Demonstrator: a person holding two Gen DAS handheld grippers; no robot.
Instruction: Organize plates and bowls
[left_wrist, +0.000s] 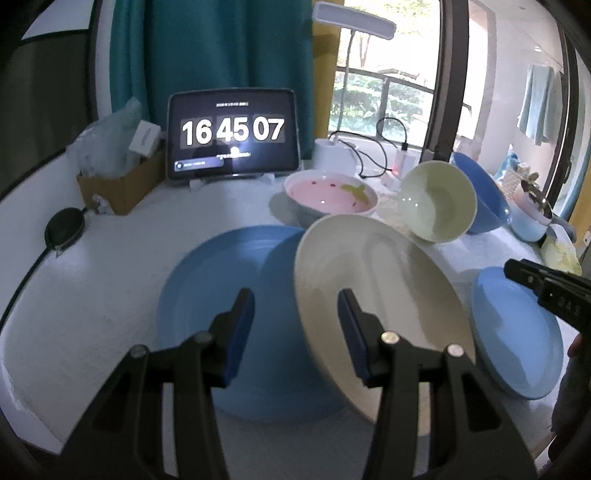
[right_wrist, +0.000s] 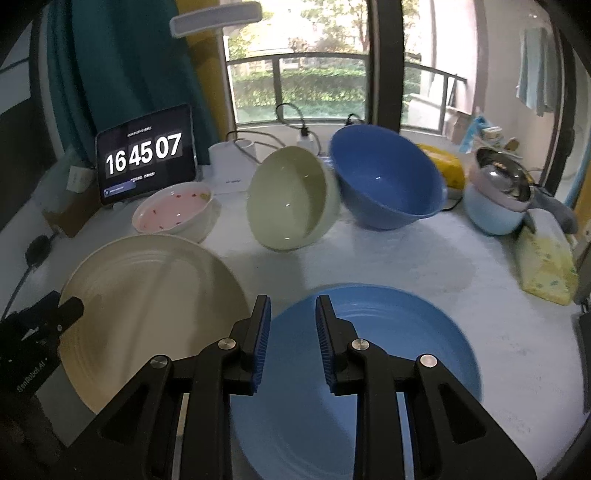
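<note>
My left gripper is shut on a cream plate, held steeply tilted in the air. Its right finger lies over the plate's face. Below it a large blue plate lies flat on the white table. In the right wrist view the left gripper sits at the cream plate's left rim. My right gripper hovers over a second blue plate, its jaws slightly apart with nothing between the pads. At the back stand a pink bowl, a tilted green bowl and a blue bowl.
A tablet clock and a cardboard box stand at the back left. A lamp base with cables is behind the bowls. A small pot and a yellow tissue pack sit at the right edge.
</note>
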